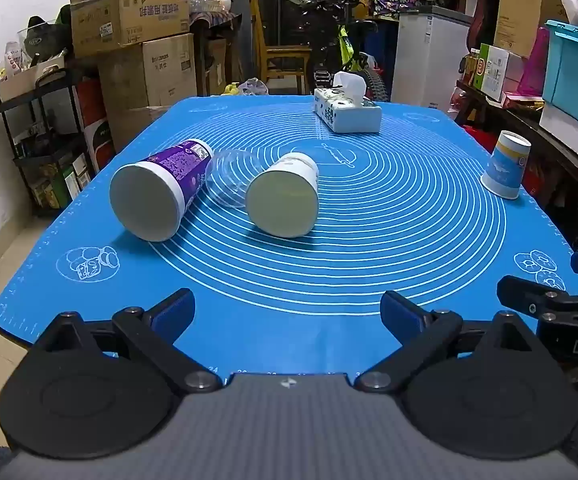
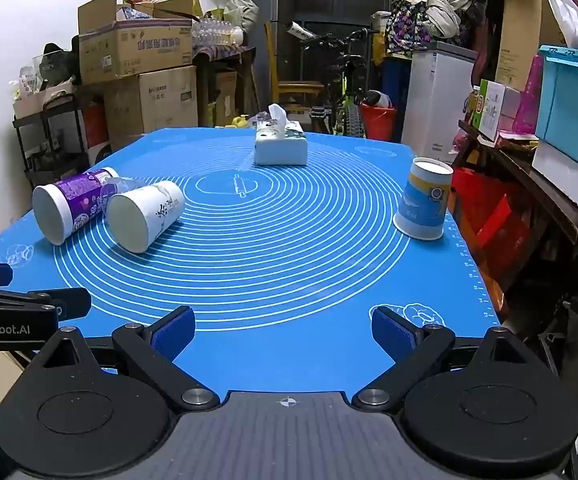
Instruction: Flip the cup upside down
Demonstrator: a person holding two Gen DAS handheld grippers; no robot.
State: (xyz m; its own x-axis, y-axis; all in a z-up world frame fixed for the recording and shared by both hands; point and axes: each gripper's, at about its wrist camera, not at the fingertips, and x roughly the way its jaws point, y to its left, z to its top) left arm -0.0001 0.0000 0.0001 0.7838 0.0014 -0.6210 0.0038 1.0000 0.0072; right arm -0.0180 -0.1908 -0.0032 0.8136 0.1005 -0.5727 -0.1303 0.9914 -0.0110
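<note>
A purple paper cup [image 1: 157, 190] [image 2: 71, 208] lies on its side at the left of the blue mat [image 1: 369, 240] [image 2: 289, 260], mouth toward me. A clear plastic cup [image 1: 227, 178] [image 2: 115, 190] lies between it and a white paper cup [image 1: 285, 200] [image 2: 145, 214], also on its side. A blue-and-white paper cup [image 1: 507, 166] [image 2: 425, 204] stands upside down at the right edge. My left gripper [image 1: 289, 312] and right gripper [image 2: 285, 328] are open and empty at the mat's near edge, well short of the cups.
A tissue box [image 1: 347, 110] [image 2: 281, 146] stands at the far middle of the mat. Cardboard boxes [image 1: 129, 12], a bicycle [image 1: 345, 52] and a white cabinet [image 2: 437, 96] crowd the room behind. Shelves with boxes [image 2: 549, 120] run along the right.
</note>
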